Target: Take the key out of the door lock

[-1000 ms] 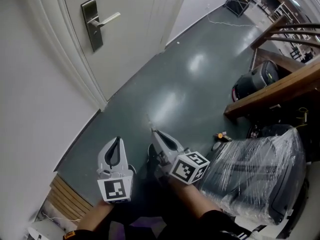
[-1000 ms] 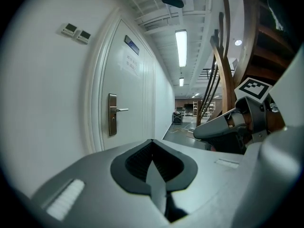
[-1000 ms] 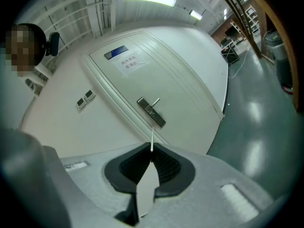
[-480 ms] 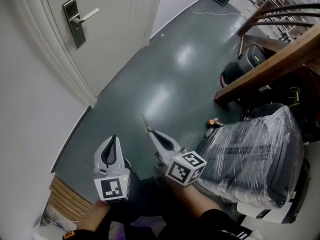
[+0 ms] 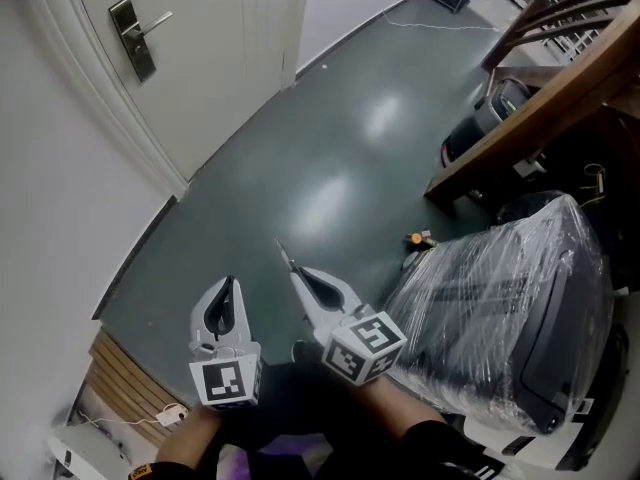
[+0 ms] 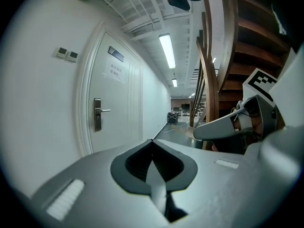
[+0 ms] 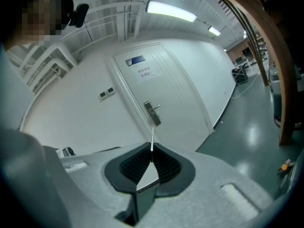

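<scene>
The white door (image 5: 215, 38) stands shut at the upper left of the head view, its metal lock plate and lever handle (image 5: 131, 35) far from both grippers. My right gripper (image 5: 296, 274) is shut on a thin metal key (image 5: 284, 258) that sticks out past its tips; in the right gripper view the key (image 7: 152, 136) rises from the closed pads, with the lock plate (image 7: 152, 113) well behind it. My left gripper (image 5: 229, 282) is alongside, shut with nothing in it (image 6: 153, 142). From the left gripper view the lock plate (image 6: 97, 114) is distant.
A plastic-wrapped bulky object (image 5: 500, 308) sits close on the right. A wooden stair beam (image 5: 540, 98) runs above it, with a dark case (image 5: 490, 118) beneath. A small orange item (image 5: 417, 238) lies on the grey-green floor. Wooden slats (image 5: 125, 388) are at the lower left.
The door and its lock plate have drifted up and left, growing smaller, as both grippers pull back from it. The key stays in the right gripper, which has rolled slightly.
</scene>
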Available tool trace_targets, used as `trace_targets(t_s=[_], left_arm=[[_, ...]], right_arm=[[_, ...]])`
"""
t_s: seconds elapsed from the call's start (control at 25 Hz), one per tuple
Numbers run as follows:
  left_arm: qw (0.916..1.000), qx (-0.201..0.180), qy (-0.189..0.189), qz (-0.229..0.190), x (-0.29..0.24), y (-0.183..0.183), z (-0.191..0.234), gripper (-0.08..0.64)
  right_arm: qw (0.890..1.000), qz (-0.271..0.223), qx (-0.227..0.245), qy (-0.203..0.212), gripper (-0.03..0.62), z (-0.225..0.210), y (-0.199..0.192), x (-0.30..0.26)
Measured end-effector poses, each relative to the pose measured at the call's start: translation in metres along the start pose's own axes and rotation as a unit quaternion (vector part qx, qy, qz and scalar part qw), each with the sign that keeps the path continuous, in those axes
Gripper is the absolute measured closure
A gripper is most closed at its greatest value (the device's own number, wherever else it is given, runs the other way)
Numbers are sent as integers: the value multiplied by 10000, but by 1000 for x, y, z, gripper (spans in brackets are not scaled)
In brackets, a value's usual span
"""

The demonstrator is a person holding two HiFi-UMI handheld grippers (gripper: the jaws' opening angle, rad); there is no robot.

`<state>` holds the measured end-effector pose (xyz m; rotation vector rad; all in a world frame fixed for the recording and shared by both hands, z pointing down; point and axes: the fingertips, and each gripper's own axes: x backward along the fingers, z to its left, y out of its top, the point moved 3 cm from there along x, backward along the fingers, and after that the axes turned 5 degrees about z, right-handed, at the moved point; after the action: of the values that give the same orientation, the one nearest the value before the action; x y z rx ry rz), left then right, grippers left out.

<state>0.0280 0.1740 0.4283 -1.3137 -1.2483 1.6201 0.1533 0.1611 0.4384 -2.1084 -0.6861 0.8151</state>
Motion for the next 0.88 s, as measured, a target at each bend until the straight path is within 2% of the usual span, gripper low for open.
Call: trace_targets(t_s=[0.16,0.32,0.72,0.88], left_arm=[[9998,30,211,-20,26,-4,-34,541],[9987,22,506,-101,52,-2,-47,541],[9953,49,948,-180,112,-14,-47,541],[9938,106,1080,-245,134,-26,-45,541]], right_arm=[[9996,-19,267,70,577,-6,-5,41],[9982,-50,528,296,577,3,-10,67],[9904,7,1241,608,577,50,-32,97],[9871,79,1485,595,577,63,-47,104]])
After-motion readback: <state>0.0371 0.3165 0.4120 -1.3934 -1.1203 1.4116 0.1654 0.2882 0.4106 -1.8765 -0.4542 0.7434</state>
